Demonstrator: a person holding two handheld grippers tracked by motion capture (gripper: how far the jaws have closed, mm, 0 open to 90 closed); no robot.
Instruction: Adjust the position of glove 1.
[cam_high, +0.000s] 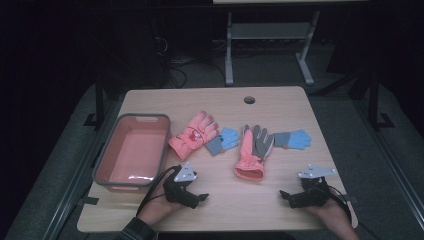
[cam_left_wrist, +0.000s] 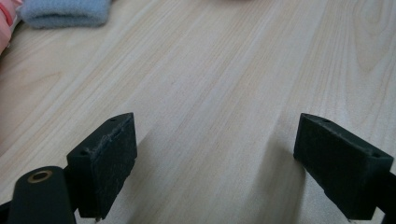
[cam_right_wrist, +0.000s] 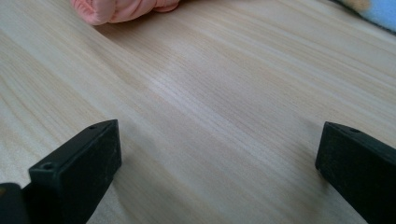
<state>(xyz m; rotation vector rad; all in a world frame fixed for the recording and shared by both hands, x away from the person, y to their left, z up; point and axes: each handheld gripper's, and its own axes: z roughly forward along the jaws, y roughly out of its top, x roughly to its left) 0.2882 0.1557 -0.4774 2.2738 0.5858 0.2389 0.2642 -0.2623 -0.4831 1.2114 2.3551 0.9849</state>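
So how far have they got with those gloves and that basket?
Nothing looks done: the basket holds nothing. Both pink gloves and both blue gloves lie on the table. Left gripper and right gripper sit open, holding nothing. All is left.

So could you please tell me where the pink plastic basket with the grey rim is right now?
In the high view, the pink plastic basket sits at the table's left edge, left of the pink glove and beyond the left gripper.
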